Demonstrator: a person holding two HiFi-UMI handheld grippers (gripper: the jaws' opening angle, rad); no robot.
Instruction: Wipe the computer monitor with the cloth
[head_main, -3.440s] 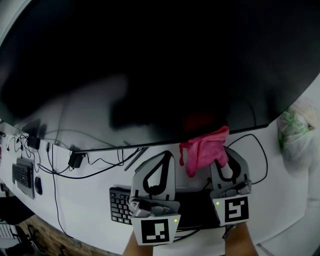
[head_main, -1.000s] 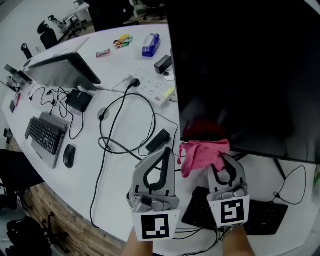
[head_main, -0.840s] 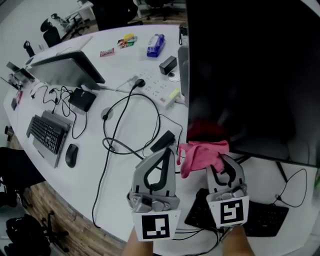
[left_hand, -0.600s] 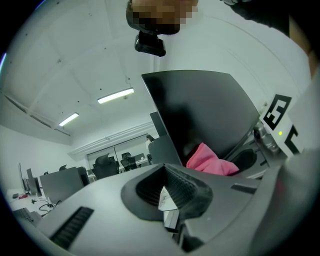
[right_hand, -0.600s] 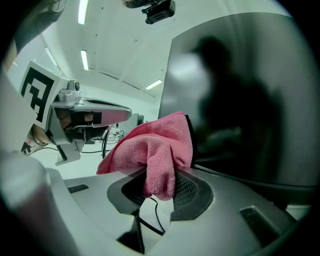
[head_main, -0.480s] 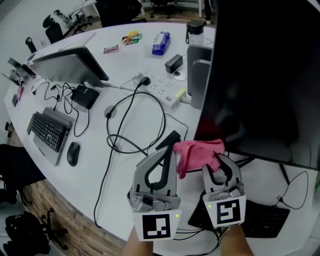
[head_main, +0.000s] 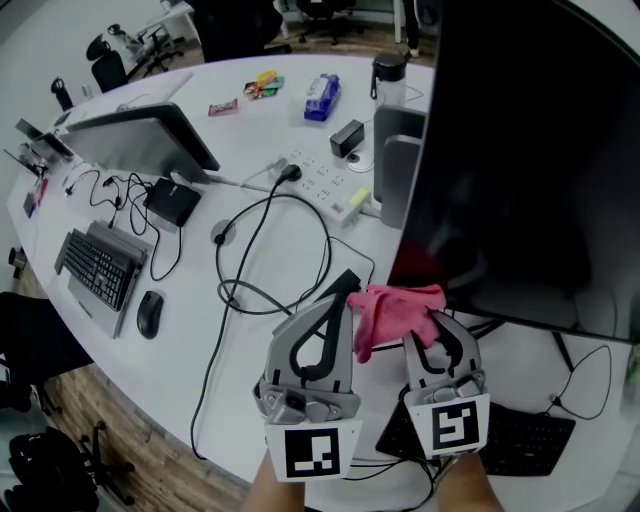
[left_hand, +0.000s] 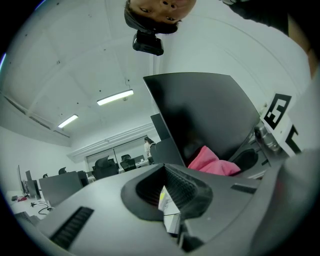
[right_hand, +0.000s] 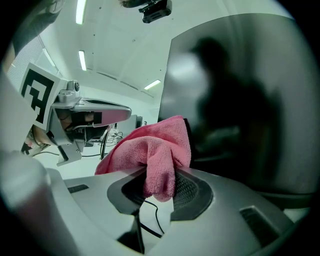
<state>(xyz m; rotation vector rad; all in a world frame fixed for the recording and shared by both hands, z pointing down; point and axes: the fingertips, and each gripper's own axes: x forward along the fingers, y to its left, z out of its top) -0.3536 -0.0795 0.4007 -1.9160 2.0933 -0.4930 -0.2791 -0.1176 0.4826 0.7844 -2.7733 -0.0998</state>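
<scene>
Jaws on your right gripper pinch the cloth, which has slid left to the lower corner of the monitor, mid-frame. Those of your left gripper sit pressed together, empty. That pass looks finished.

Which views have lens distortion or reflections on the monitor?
Head view: evenly lit, monitor edge bowed, pink cloth mirrored faintly red in it. Right gripper view: heavy fisheye, dark corners, hazy reflections on the monitor. Left gripper view: same fisheye, bright ceiling strips.
</scene>
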